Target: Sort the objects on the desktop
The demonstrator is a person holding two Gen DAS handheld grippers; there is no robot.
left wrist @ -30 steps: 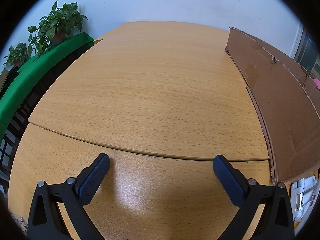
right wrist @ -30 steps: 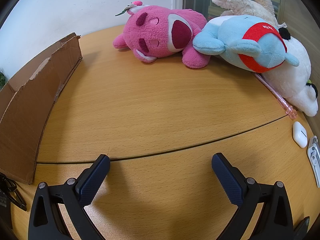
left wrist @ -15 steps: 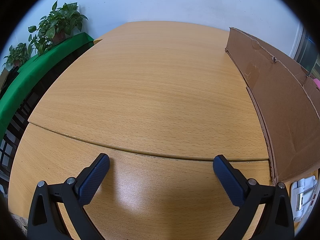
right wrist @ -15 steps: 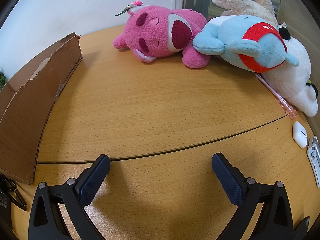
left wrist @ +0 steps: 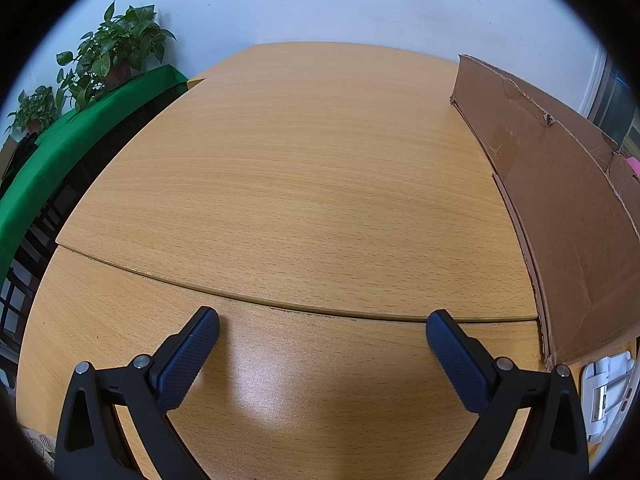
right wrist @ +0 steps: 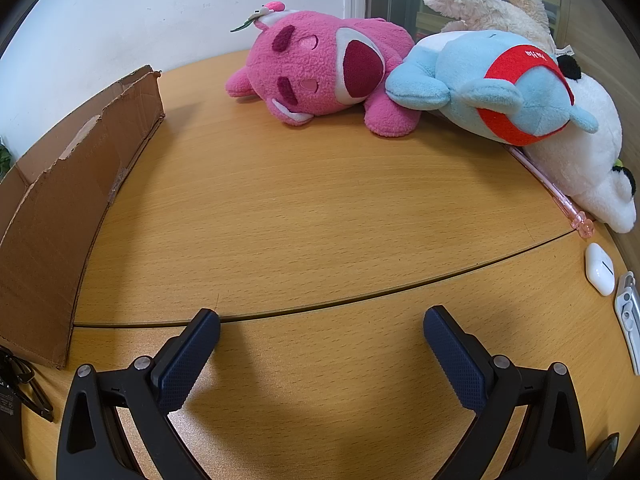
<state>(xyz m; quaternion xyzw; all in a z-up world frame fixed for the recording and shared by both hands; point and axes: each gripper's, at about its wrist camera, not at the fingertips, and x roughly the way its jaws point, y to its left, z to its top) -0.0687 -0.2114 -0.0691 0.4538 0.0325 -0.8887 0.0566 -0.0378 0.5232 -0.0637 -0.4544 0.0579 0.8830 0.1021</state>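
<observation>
Hovering low over the wooden desk (left wrist: 312, 184), the left gripper (left wrist: 322, 330) has its two dark blue fingers spread wide with nothing between them, only bare desktop and a curved seam in the wood just ahead of the tips. To that gripper's right a cardboard box (left wrist: 560, 208) stands on the desk, its brown wall running away from the camera, and a white plastic item (left wrist: 606, 396) lies just beside the right finger's mount, near the box's closest corner. Far ahead to the left, potted plants (left wrist: 112, 54) sit on a green-covered surface (left wrist: 72, 144) beyond the desk edge. The right gripper (right wrist: 322, 328) is likewise held wide apart and empty above the desk. Ahead of it lies a pink plush toy (right wrist: 328, 68), and touching that toy on its right a blue plush toy (right wrist: 492, 92) with a red band rests against a white plush toy (right wrist: 588, 160); a cream plush toy (right wrist: 480, 4) lies behind them. A pink pen (right wrist: 556, 196) lies along the white toy's near side, and a white earbud case (right wrist: 599, 268) sits well off to the gripper's right, with a white clip-like item (right wrist: 628, 316) just beyond it. The same box stands to this gripper's left.
</observation>
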